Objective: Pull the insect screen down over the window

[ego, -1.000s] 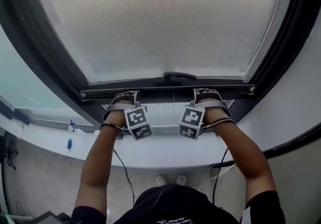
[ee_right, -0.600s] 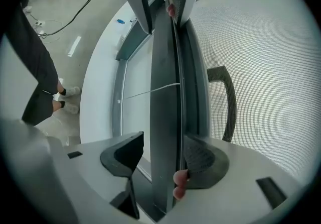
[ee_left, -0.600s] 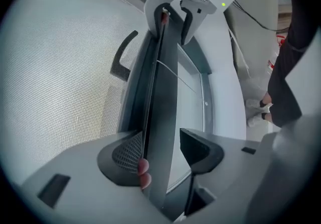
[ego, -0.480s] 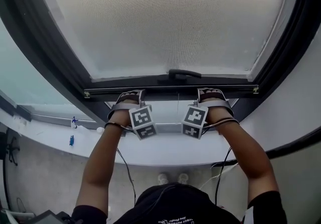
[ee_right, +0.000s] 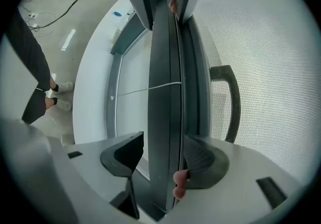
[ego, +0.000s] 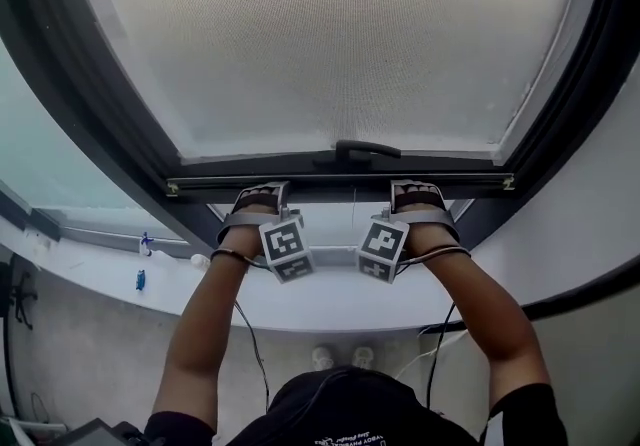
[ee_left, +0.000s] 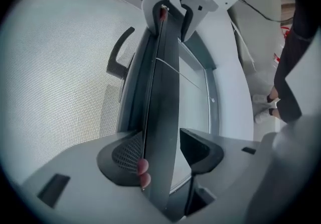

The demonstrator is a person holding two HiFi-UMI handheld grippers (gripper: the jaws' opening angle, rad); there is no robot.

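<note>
The insect screen (ego: 340,44) fills most of the dark window frame (ego: 100,114), its grey mesh stretched from the top of the head view down to the dark bottom bar (ego: 340,184), which lies level across the opening with a pale strip of window uncovered beneath it, above the white sill (ego: 330,306). A curved black handle (ego: 366,149) sits on the bar's middle, between the two arms. The left hand-held gripper (ego: 262,194) takes the bar to the left of the handle and the right hand-held gripper (ego: 416,190) takes it to the right, their marker cubes (ego: 283,249) turned toward the person. In the left gripper view the jaws stand wide and are closed on the thick bar (ee_left: 163,92): the textured pad on the mesh side lies flat against it and the other jaw meets its far face at the tip. The right gripper view shows the same hold on the bar (ee_right: 165,67), with the handle (ee_right: 231,97) just beside
</note>
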